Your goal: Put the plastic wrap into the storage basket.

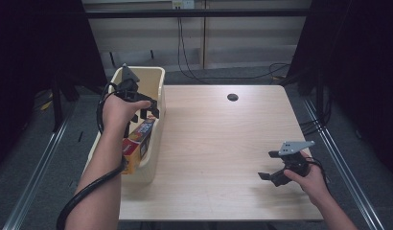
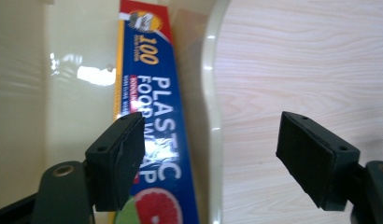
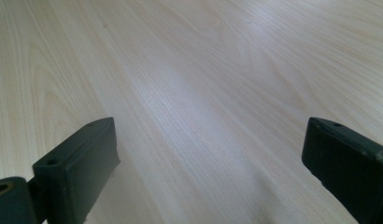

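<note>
Forearms enter from the near edge; the left gripper (image 1: 145, 113) hangs released above the plastic wrap box (image 2: 157, 116) lying in the cream bin (image 1: 156, 76) (light, stiff cardboard, best pinched across its narrow sides). Right gripper (image 1: 273, 168) rests open over the desk (image 1: 218, 143).

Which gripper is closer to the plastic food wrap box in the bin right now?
Left. The left gripper hangs just above the plastic food wrap box inside the cream bin, jaws apart and not gripping it. The right gripper sits far across the table, near its right front corner.
</note>
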`<action>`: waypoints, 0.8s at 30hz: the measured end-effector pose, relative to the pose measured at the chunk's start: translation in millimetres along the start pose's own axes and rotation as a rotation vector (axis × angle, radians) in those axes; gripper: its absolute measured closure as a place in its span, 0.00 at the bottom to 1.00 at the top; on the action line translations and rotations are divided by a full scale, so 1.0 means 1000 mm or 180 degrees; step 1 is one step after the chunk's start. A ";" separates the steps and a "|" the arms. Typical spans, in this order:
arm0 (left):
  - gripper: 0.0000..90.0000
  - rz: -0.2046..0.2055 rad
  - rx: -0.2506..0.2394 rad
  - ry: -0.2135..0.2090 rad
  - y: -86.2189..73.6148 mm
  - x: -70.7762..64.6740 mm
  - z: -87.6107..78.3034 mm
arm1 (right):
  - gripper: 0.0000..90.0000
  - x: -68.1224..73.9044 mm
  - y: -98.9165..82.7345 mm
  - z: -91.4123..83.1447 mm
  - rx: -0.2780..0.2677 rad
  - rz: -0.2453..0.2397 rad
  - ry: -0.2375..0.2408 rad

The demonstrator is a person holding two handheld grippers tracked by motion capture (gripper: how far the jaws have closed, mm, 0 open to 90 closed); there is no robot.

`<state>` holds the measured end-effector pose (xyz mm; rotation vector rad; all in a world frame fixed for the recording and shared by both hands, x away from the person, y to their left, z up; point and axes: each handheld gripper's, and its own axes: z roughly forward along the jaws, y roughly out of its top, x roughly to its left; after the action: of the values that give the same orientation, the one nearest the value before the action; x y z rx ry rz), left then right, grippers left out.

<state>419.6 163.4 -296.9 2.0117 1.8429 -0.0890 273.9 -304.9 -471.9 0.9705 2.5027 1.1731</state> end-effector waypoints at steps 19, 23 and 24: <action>0.21 0.0356 -0.0101 -0.0199 -0.004 -0.038 0.006 | 0.04 0.001 0.001 0.001 0.0021 -0.0020 -0.0005; 0.21 0.0408 -0.0083 -0.0222 -0.005 -0.043 0.009 | 0.04 0.001 0.001 0.001 0.0027 -0.0014 -0.0009; 0.21 0.0443 -0.0074 -0.0248 -0.006 -0.046 0.012 | 0.04 0.001 0.001 0.002 0.0021 -0.0027 -0.0002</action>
<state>411.0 116.6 -294.4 2.0837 1.6448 -0.1040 274.1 -303.0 -472.5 0.9608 2.5091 1.1627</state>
